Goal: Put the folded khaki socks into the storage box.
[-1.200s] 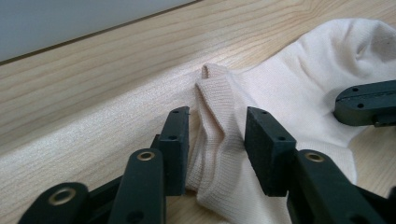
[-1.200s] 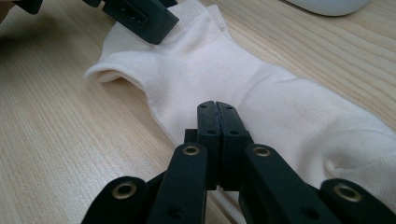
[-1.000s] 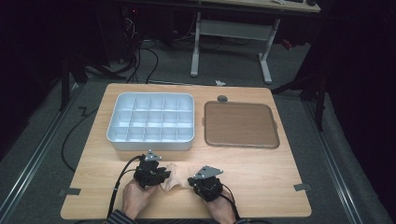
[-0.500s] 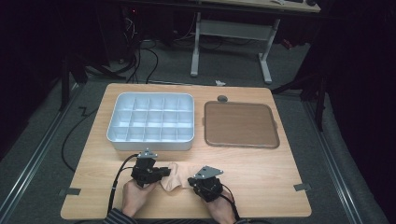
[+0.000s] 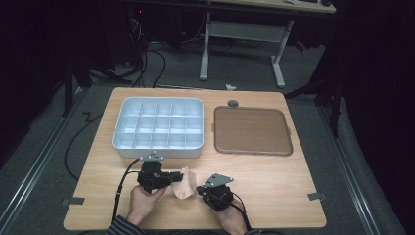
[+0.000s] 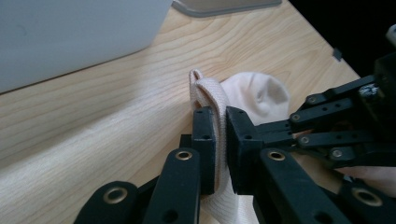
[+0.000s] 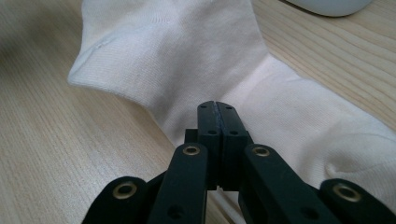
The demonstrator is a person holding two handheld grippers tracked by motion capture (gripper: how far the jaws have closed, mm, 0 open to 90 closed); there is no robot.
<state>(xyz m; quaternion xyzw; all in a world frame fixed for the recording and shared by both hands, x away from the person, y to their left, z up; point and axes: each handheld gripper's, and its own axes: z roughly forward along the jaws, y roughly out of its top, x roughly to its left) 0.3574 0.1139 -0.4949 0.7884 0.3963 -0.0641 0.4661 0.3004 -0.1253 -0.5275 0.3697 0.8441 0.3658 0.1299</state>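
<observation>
While the left tool (image 6: 220,126) pinches the sock (image 6: 254,95), the right tool (image 7: 217,108) rests closed on it.

Sock (image 7: 224,70) cut off at top and right edges in right gripper view; cuff band (image 6: 211,93) partly hidden between the black jaws in left gripper view (lower end cropped); organizer tray (image 6: 70,32) blurred, cropped.

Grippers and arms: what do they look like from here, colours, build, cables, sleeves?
Both the left gripper and the right gripper are black, with linkage arms pinned by brass-coloured rivets and flat rectangular jaws. Each carries a grey three-cornered plate on top and trails a black cable. The person's sleeves are dark with thin light stripes.
</observation>
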